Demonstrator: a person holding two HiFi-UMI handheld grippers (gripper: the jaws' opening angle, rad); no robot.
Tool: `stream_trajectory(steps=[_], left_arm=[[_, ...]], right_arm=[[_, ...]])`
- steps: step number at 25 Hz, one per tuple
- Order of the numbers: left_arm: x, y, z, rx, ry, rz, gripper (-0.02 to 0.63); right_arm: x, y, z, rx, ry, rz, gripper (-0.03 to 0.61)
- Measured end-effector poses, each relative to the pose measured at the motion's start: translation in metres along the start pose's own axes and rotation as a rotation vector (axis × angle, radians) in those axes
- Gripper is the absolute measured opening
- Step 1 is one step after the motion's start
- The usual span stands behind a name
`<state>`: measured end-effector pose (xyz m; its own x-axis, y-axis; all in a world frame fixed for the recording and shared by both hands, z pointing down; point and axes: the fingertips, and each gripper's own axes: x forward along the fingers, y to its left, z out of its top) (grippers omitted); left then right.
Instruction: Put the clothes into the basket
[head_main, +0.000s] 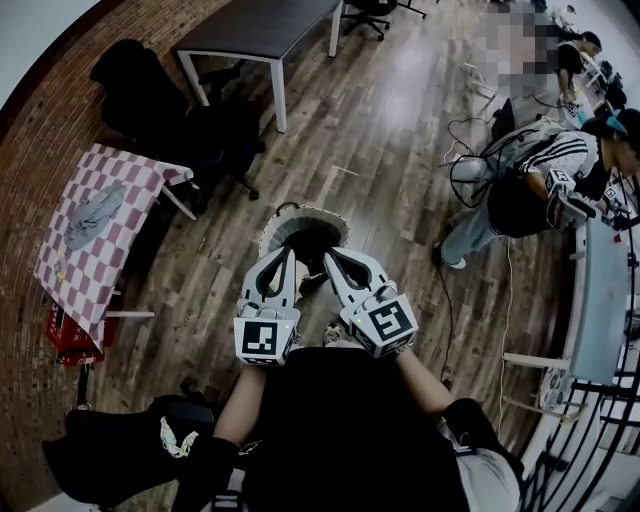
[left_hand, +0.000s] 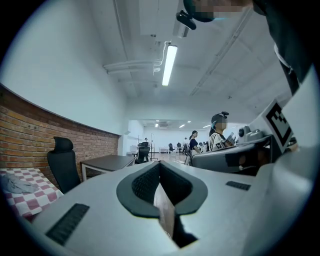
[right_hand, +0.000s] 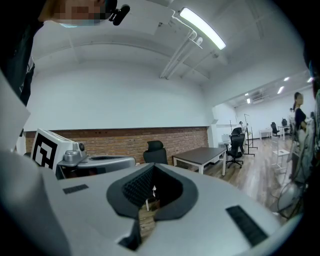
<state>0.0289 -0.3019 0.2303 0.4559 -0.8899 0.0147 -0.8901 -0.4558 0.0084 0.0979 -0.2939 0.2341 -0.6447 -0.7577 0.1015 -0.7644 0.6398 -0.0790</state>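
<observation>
1. Pointing forward side by side in front of the person's body, the left gripper (head_main: 289, 253) and the right gripper (head_main: 328, 252) hang level above the wooden floor (head_main: 400, 130), their tips close to each other but not touching
2. The left gripper's (left_hand: 160, 163) jaws are pressed together at the tip, and only floor shows through the hollow between the dark pads
3. The right gripper's (right_hand: 152, 165) jaws also meet at the tip, with nothing pinched between them
4. The round basket (head_main: 310, 209) stands on the floor just beyond both tips in the head view; its inside looks dark, and I cannot tell what lies in it
5. A grey garment (head_main: 95, 215) lies crumpled on the red-and-white checked table (head_main: 110, 170) against the brick wall (head_main: 40, 110), well apart from the basket and off to the left of both grippers
6. In the left gripper view the garment (left_hand: 17, 185) shows at the lower left edge on the checked table (left_hand: 37, 199)
7. A red crate (head_main: 68, 335) sits on the floor under the near end of that table
8. A black office chair (head_main: 135, 90) stands by the wall past the checked table, next to a dark-topped table (head_main: 260, 25)
9. At the right, a person in a striped sleeve (head_main: 545, 160) bends over a long pale counter (head_main: 600, 300)
</observation>
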Motion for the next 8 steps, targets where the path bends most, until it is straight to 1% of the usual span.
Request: stream_trajectory(steps=[3, 8], left_arm=[[-0.0010, 0.0018, 0.0006, -0.001, -0.020, 0.000, 0.012], [-0.0004, 0.0038, -0.0008, -0.001, -0.008, 0.000, 0.012]], right_arm=[[0.0016, 0.0024, 0.0037, 0.004, -0.003, 0.000, 0.008], [0.0030, 0.0033, 0.0032, -0.001, 0.001, 0.001, 0.008]])
